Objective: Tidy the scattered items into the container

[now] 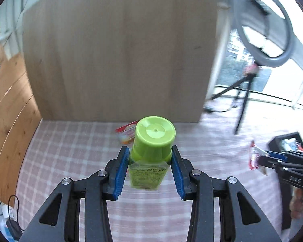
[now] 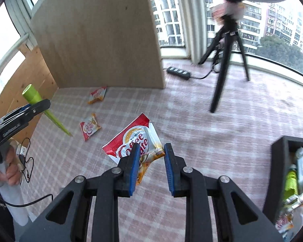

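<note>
Two grippers carry items. Left gripper (image 1: 150, 157), centre frame, clamps a green-capped bottle (image 1: 151, 147) between its pads, lifted off the checked cloth (image 1: 70, 151). Right gripper (image 2: 150, 157) pinches a coffee creamer sachet (image 2: 131, 141). Black container (image 2: 280, 171) sits at lower right.

Glossy plastic bottle (image 1: 149, 157), shiny foil sachet (image 2: 134, 141), woven tablecloth (image 2: 192, 133).
</note>
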